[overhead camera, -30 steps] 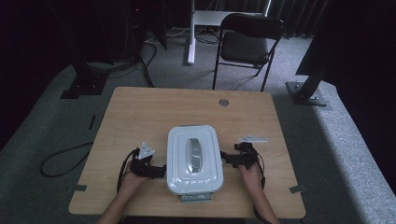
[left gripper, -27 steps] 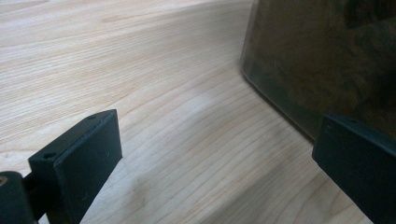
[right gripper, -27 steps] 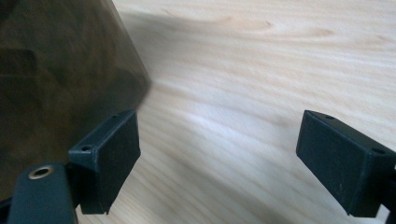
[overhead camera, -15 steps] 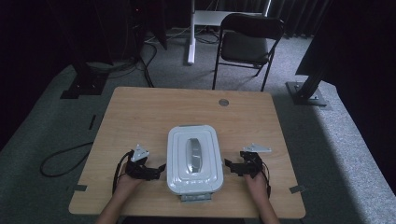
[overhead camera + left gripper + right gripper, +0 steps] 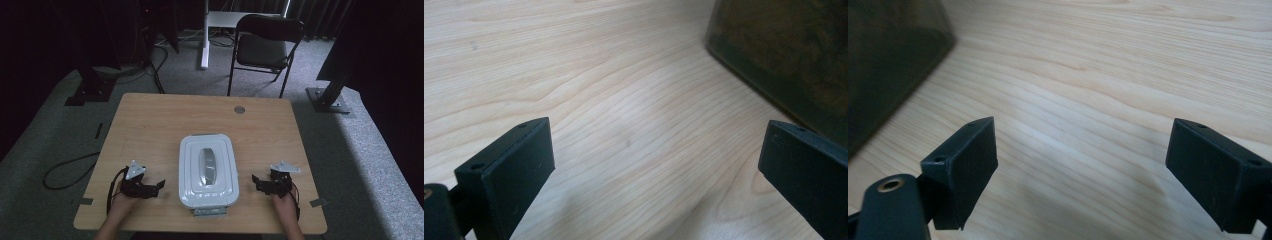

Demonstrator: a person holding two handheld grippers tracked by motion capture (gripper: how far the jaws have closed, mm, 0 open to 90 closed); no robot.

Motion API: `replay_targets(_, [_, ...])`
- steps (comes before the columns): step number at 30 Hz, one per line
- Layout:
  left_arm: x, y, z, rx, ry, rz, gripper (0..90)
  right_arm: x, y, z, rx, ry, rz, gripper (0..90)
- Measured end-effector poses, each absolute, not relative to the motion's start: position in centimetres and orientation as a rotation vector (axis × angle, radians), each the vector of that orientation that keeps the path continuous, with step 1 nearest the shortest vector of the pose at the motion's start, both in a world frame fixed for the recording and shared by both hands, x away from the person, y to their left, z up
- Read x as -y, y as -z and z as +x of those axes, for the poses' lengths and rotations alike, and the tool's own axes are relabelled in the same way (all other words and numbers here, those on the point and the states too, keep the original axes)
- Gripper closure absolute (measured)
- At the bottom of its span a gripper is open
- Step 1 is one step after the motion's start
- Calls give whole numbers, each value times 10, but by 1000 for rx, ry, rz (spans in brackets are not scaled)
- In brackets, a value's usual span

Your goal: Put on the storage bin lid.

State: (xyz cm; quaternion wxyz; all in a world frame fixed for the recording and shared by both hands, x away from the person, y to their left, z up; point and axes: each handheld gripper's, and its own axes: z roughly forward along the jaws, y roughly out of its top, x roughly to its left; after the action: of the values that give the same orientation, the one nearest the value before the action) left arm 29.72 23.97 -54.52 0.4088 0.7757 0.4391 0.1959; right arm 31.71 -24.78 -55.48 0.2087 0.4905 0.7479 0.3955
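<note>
A white lidded container with a grey handle on its lid sits near the front middle of the wooden table. My left gripper rests low on the table to the container's left, open, with bare wood between its jaws. The container's dark side wall stands ahead to the right in the left gripper view. My right gripper lies to the container's right, also open over bare wood. That same wall appears dark at the left of the right gripper view.
A small round grey cap sits in the table near its far edge. A black folding chair stands behind the table. A metal latch sticks out below the container at the front edge. Tape strips mark the front corners.
Both hands have drawn back toward the table's front edge and away from the container's sides. The right gripper moved nearer and slightly outward. The container has not moved.
</note>
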Motion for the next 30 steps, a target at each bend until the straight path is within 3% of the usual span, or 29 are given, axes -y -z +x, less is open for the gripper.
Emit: replay_targets(30, [-316, 548, 264, -1330, -658, 1791, 22, 300, 558, 279, -1871, -999, 1453, 118])
